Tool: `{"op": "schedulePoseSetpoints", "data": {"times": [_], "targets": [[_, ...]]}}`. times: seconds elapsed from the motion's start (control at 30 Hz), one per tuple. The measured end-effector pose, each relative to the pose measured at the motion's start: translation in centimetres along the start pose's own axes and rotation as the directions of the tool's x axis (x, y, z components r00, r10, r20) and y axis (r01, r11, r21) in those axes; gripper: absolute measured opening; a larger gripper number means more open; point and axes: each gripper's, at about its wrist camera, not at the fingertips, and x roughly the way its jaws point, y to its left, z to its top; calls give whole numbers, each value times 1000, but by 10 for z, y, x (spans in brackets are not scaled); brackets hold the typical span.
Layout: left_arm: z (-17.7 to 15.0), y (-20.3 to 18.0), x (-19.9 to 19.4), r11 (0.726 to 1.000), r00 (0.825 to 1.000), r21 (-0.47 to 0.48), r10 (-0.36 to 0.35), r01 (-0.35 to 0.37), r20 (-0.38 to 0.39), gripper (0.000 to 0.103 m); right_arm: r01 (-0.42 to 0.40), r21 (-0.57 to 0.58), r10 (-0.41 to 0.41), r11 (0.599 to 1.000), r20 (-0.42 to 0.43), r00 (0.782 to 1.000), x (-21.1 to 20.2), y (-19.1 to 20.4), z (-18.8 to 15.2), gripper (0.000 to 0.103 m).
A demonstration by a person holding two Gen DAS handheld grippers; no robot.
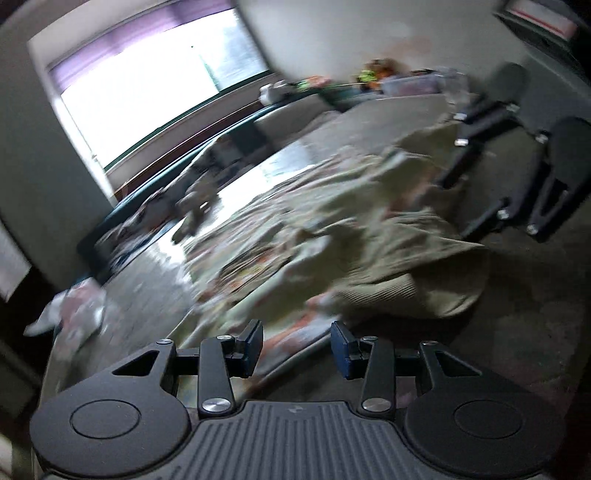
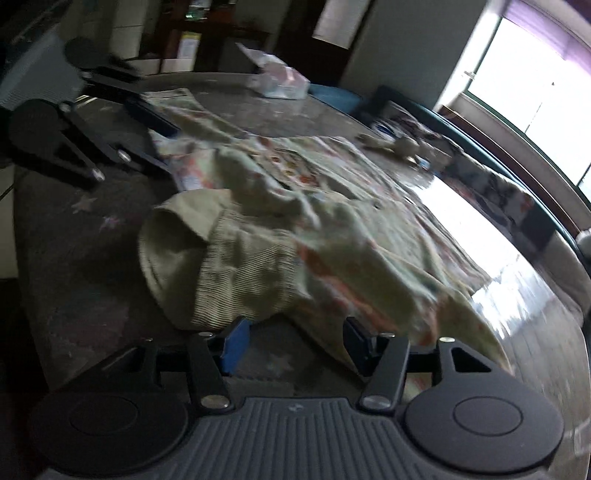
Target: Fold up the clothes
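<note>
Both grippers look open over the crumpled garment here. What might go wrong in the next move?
1. The pale green garment lies bunched, so the open right gripper may pinch several layers instead of one edge.
2. The open left gripper sits over printed fabric; both views are motion-blurred, so aim could be off.
3. The glossy table may let cloth slide.

Glossy table (image 2: 498, 280), bright window (image 1: 147, 96), clear plastic box (image 2: 280, 83) at the table's far edge.

Bright window (image 1: 147, 96) with purple blind (image 2: 546, 22), pale wall (image 1: 332, 33), glossy table (image 2: 509, 280), dim shelving (image 2: 192, 40)
</note>
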Motion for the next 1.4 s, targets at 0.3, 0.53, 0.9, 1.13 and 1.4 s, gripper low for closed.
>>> {"op": "schedulePoseSetpoints", "data": {"times": [0.3, 0.53, 0.9, 1.13, 1.4], "targets": [[8, -21, 7, 986, 983, 100, -142, 131, 114, 15, -67, -6, 67, 998, 60, 996, -3, 2, 6, 52], [17, -6, -1, 978, 966, 2, -205, 207, 156, 2, -179, 33, 174, 983, 112, 978, -12, 2, 19, 13], [11, 3, -9, 979, 971, -1, -203, 205, 128, 7, -164, 5, 163, 986, 83, 983, -22, 6, 18, 21], [1, 4, -6, 984, 981, 62, -170, 164, 96, 10, -80, 12, 80, 997, 17, 997, -8, -7, 4, 38], [0, -22, 6, 974, 978, 179, -165, 142, 124, 39, -69, -40, 70, 997, 29, 997, 2, 3, 1, 51]]}}
